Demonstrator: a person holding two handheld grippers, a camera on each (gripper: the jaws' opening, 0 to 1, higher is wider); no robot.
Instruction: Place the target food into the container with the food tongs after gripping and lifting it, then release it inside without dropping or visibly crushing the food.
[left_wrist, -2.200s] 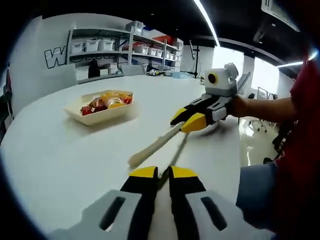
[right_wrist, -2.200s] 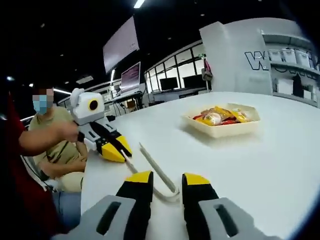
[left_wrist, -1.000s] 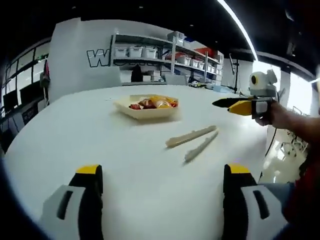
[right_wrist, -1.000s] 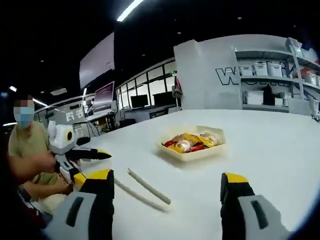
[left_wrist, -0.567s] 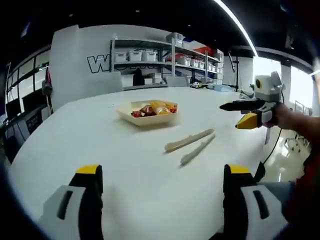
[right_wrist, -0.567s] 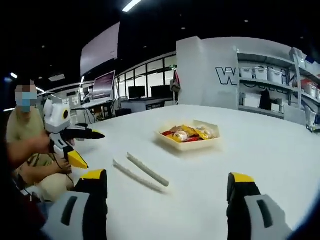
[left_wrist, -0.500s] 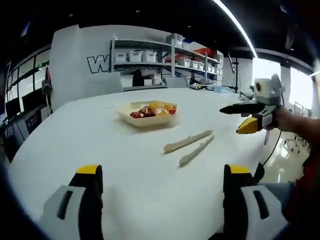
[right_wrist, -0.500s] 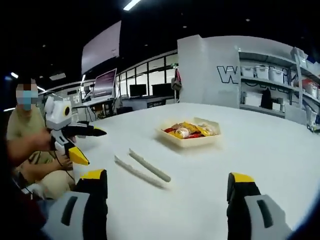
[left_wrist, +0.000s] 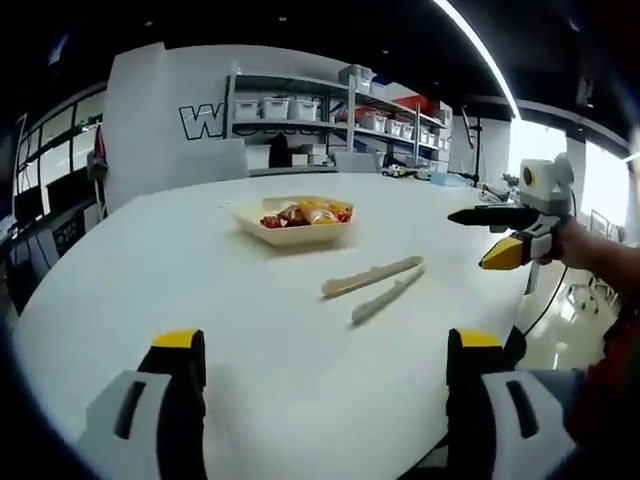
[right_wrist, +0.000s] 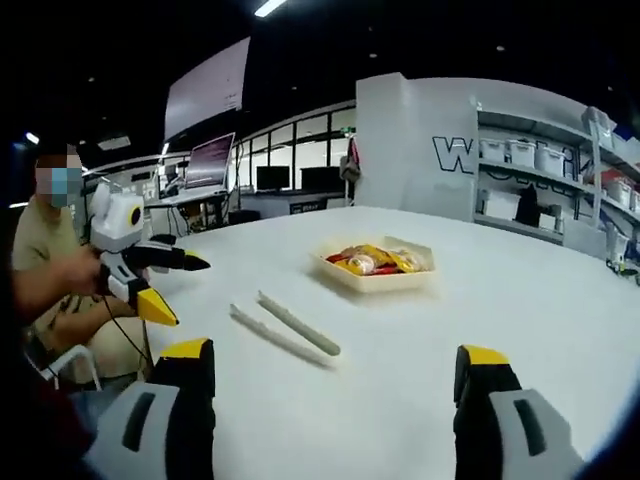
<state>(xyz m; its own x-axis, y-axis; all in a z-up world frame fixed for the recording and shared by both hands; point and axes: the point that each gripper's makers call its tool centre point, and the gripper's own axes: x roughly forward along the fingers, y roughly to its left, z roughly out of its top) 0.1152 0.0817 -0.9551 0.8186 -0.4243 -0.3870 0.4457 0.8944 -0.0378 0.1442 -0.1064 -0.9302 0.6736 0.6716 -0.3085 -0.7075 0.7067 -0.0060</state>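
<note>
Cream food tongs (left_wrist: 372, 283) (right_wrist: 285, 325) lie loose on the white table (left_wrist: 200, 300) (right_wrist: 420, 340), with no gripper touching them. Beyond them stands a shallow cream container (left_wrist: 295, 225) (right_wrist: 378, 278) holding red, yellow and pale packaged food (left_wrist: 305, 211) (right_wrist: 372, 260). My left gripper (left_wrist: 325, 345) is open wide, its jaws well short of the tongs; seen from the right gripper view, the left gripper (right_wrist: 190, 292) hovers open at the table's left edge. My right gripper (right_wrist: 335, 358) is also open and empty; from the left gripper view, the right gripper (left_wrist: 468, 240) hangs open off the table's right side.
Shelves with white bins (left_wrist: 300, 105) (right_wrist: 545, 160) line the back wall. A person (right_wrist: 50, 260) sits at the table's left edge holding the left gripper. Desks with monitors (right_wrist: 215, 165) stand farther back. The table top around the tongs is bare.
Both grippers were shut at the tongs 2.2 s ago; they have since opened and drawn back, leaving the tongs on the table. Over the last second only the views shifted slightly.
</note>
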